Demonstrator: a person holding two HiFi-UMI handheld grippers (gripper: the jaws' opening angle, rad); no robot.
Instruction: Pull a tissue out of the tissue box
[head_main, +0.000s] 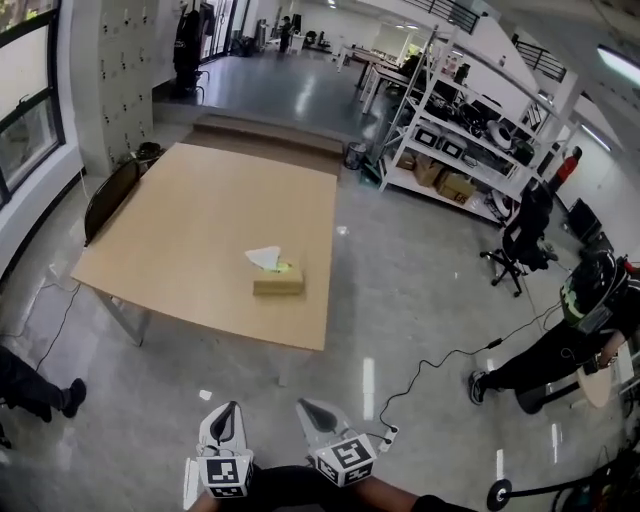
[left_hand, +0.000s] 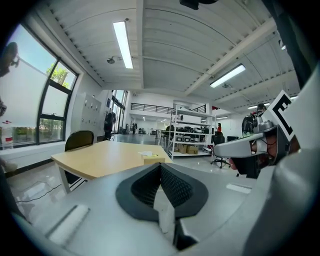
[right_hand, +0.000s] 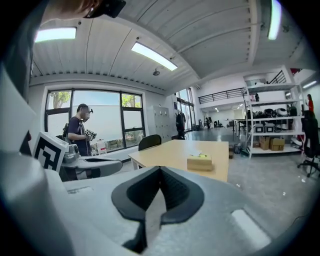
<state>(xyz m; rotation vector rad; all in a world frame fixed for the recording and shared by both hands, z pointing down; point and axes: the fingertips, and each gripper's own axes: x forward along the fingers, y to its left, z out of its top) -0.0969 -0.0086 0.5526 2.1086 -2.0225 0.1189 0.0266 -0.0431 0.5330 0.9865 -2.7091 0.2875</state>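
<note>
Right hand-held gripper (right_hand: 160, 171) alone sees windowside person's torso (right_hand: 76, 132).

Pale tan, plain and unpatterned, across the table (head_main: 200, 230). On the tissue box (head_main: 278, 284) a darker tan-brown with a yellow-green patch on top — white for the tissue (head_main: 265, 258). Glossy grey with white streaks of light over the floor (head_main: 420, 300). Light grey on the shells of the left gripper (head_main: 228, 412) and right gripper (head_main: 308, 408); black-and-white square markers on their cubes (head_main: 226, 473). Black, finely ribbed, on the pads (left_hand: 176, 189). White for the shelving (head_main: 450, 130), brown for the cardboard boxes (head_main: 455, 187) — black on the chair (head_main: 108, 195).
</note>
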